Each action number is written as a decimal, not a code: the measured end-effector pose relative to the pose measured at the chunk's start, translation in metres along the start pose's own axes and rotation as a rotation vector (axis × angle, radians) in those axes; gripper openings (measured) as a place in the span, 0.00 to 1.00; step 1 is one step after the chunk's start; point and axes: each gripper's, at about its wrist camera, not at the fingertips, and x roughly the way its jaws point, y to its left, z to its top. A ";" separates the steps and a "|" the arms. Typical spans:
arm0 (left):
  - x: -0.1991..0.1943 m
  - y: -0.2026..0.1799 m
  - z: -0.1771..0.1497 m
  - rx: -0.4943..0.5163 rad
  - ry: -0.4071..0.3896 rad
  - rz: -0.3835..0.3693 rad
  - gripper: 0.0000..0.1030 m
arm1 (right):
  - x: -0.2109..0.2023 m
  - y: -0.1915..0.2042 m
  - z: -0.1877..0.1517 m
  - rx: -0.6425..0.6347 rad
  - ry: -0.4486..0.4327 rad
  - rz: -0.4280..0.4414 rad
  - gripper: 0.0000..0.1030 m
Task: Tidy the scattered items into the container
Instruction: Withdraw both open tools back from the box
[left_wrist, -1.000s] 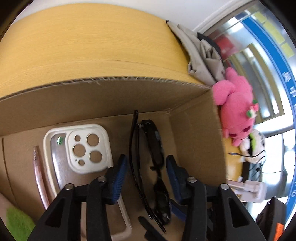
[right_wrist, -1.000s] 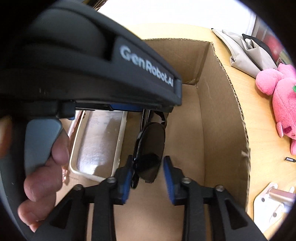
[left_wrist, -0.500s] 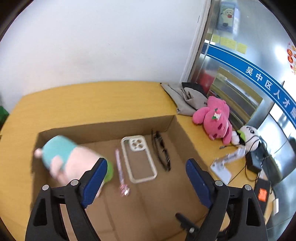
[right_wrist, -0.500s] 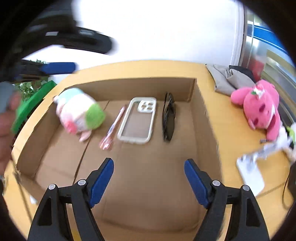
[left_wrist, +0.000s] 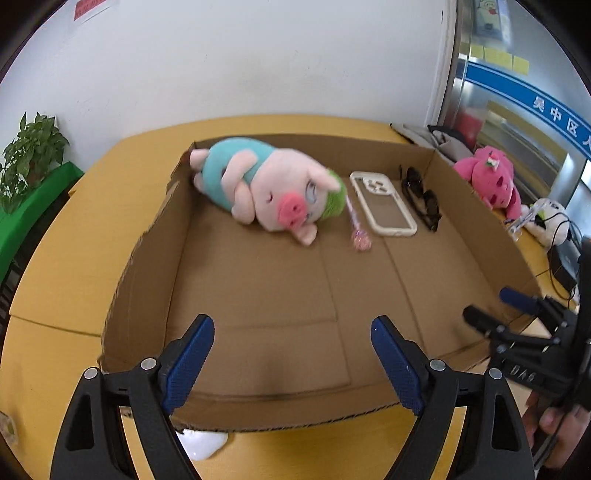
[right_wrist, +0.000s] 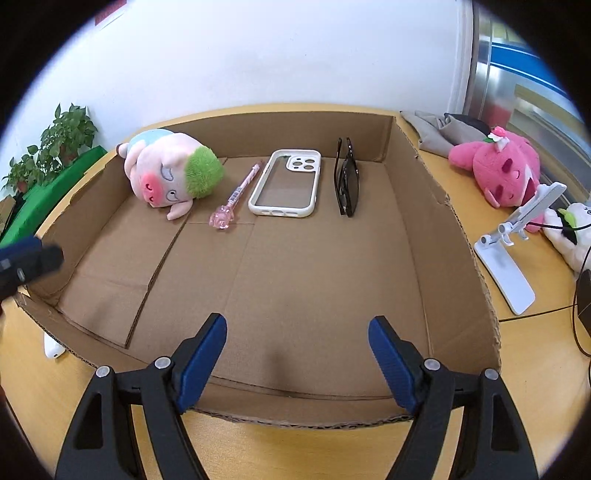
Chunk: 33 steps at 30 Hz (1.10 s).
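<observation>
A shallow cardboard box (left_wrist: 147, 258) (right_wrist: 443, 221) lies on the yellow table. At its far side, in a row, are a pig plush (left_wrist: 266, 192) (right_wrist: 166, 177) in a teal top, a pink pen (left_wrist: 354, 221) (right_wrist: 240, 188), a white phone case (left_wrist: 373, 184) (right_wrist: 303, 162) and black sunglasses (left_wrist: 424, 203) (right_wrist: 349, 184). My left gripper (left_wrist: 291, 328) hangs open over the box's near wall, empty. My right gripper (right_wrist: 297, 325) is open too, nothing between its blue pads, and both stand well back from the items.
Outside the box on the right lie a pink plush (right_wrist: 498, 173), a white phone stand (right_wrist: 509, 266), a white plush (right_wrist: 576, 236), cables and a grey cloth (right_wrist: 439, 129). A small white object (left_wrist: 203, 443) sits by the box's near left corner. Potted plants (right_wrist: 62, 140) stand far left.
Both grippers let go of the sunglasses, opened wide and pulled back and up out of the box. The sunglasses now lie beside the phone case; the left gripper swung left.
</observation>
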 end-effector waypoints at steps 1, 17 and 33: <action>0.002 0.002 -0.004 0.001 0.005 0.005 0.87 | -0.001 0.000 0.000 -0.001 -0.008 0.000 0.77; 0.003 0.008 -0.038 -0.017 -0.094 0.055 0.96 | -0.004 0.000 -0.017 -0.028 -0.244 -0.029 0.90; 0.005 0.016 -0.052 -0.080 -0.282 0.052 1.00 | -0.004 -0.002 -0.019 -0.024 -0.281 -0.035 0.90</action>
